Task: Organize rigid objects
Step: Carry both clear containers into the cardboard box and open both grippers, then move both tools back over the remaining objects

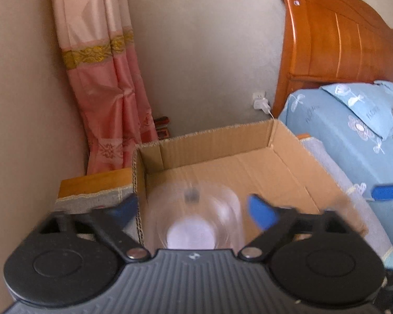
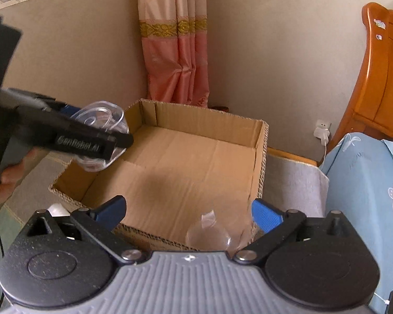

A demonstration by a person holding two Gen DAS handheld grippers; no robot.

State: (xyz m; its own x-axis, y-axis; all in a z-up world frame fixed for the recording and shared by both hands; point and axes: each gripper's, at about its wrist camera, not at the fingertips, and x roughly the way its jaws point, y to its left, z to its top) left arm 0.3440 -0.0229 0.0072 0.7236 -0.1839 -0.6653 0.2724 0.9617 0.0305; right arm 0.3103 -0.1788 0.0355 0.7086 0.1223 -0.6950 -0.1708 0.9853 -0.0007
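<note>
An open cardboard box (image 2: 259,144) stands on a low table; it also shows in the left wrist view (image 1: 154,154). My left gripper (image 1: 191,209) has a clear plastic cup (image 1: 196,214) between its fingers, blurred, over the box's left edge. In the right wrist view the left gripper (image 2: 102,136) holds that cup (image 2: 102,120) above the box's left wall. My right gripper (image 2: 188,213) is spread wide above the box's near edge. A second clear cup (image 2: 209,235) lies in the box just in front of it, apart from the fingers.
A bed with a blue flowered cover (image 1: 353,136) and a wooden headboard (image 1: 340,34) stands on the right. A pink curtain (image 2: 175,60) hangs in the corner behind the box. A wall socket with a charger (image 2: 322,130) is by the bed.
</note>
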